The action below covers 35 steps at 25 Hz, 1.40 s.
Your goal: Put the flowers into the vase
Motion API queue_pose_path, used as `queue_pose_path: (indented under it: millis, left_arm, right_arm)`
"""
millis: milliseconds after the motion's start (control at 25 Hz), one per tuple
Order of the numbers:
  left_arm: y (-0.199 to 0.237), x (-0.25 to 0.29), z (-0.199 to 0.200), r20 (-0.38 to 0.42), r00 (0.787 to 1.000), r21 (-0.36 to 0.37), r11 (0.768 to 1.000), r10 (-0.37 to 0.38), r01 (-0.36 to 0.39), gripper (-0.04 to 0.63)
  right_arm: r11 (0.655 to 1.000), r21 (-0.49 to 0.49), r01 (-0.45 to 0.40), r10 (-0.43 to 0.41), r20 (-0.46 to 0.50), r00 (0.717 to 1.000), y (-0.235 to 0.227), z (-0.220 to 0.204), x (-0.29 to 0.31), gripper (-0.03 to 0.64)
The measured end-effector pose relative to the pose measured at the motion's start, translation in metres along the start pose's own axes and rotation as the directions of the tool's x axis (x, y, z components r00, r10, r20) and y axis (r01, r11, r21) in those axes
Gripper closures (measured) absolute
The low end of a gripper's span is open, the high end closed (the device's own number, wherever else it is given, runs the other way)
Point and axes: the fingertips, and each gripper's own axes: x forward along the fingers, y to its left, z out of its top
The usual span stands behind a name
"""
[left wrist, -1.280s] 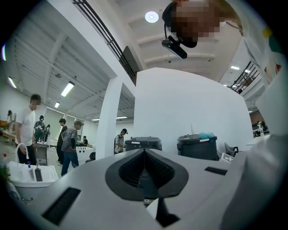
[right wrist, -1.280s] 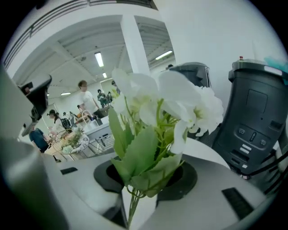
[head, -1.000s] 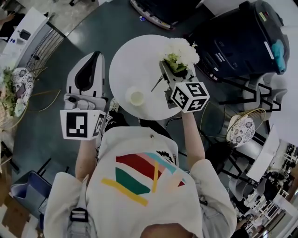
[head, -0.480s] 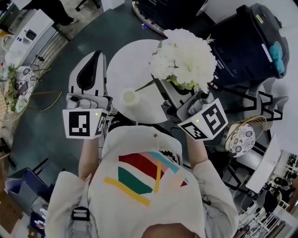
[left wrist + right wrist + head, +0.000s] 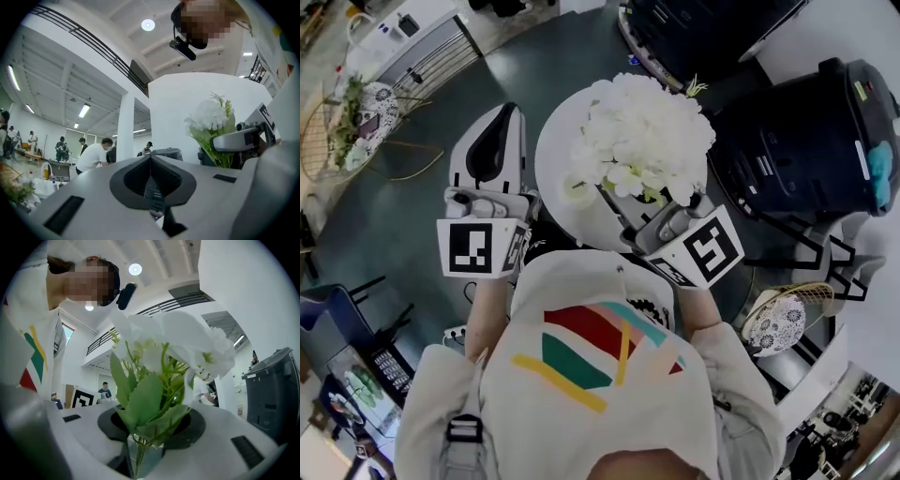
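Item 1. Flowers (image 5: 642,136): a bunch of white blooms with green leaves. In the head view it sits upper centre, overlapping most of the round white table (image 5: 555,155). In the right gripper view (image 5: 154,394) the leaves and blooms rise from the bottom centre and fill the middle of the frame. It also shows at the right of the left gripper view (image 5: 211,117).

Item 2. Right gripper (image 5: 630,204): jaws clamped on the flower stems, which stand pinched between them at the lower centre of its own view (image 5: 140,453). The blooms lie just above and left of its marker cube (image 5: 712,251) in the head view.

Item 3. Left gripper (image 5: 495,117): left of the table in the head view, well apart from the flowers. Its jaws are closed together (image 5: 151,161) with nothing between them.

Item 4. Black container (image 5: 797,141): right of the table.
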Motion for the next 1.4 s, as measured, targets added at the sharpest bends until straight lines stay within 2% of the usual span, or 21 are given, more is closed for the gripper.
queue_pose_path:
  millis: [120,320,560,720,920,1160,1320,1400]
  left_arm:
    - [0.016,-0.009,-0.002,-0.002,0.999,0.011,0.999,0.036,-0.036,0.586]
    - [0.040,-0.020,-0.006,-0.020,0.997,0.022,0.997,0.077,-0.077,0.586]
    - [0.054,-0.012,-0.012,-0.029,0.998,0.017,0.998,0.064,-0.064,0.586]
    - [0.055,-0.005,-0.016,-0.037,0.998,0.011,0.999,0.041,-0.040,0.586]
    - [0.051,0.001,-0.015,-0.033,0.999,0.013,1.000,0.017,-0.016,0.586]
    - [0.044,0.004,-0.016,-0.031,0.999,0.011,1.000,0.019,-0.018,0.586]
    - [0.035,0.008,-0.015,-0.023,1.000,0.009,1.000,0.011,-0.011,0.586]
    - [0.031,0.010,-0.015,-0.020,1.000,0.008,1.000,0.004,-0.004,0.586]
  right_arm:
    - [0.999,0.016,-0.028,0.029,-0.039,0.999,0.008,-0.028,0.011,0.456]
    - [0.996,-0.074,-0.058,0.047,-0.144,0.988,0.022,-0.089,0.027,0.456]
    - [0.999,-0.010,-0.045,0.042,-0.208,0.977,0.023,-0.137,0.027,0.454]
    - [0.999,-0.002,-0.041,0.039,-0.301,0.953,0.022,-0.168,0.025,0.443]
    - [0.998,0.014,-0.058,0.059,-0.388,0.920,0.024,-0.196,0.018,0.354]
    - [0.993,0.026,-0.114,0.112,-0.484,0.868,0.030,-0.217,-0.003,0.301]
    - [0.990,0.028,-0.136,0.130,-0.524,0.842,0.026,-0.222,-0.022,0.295]
    - [0.988,0.031,-0.151,0.142,-0.557,0.818,0.023,-0.229,-0.034,0.295]
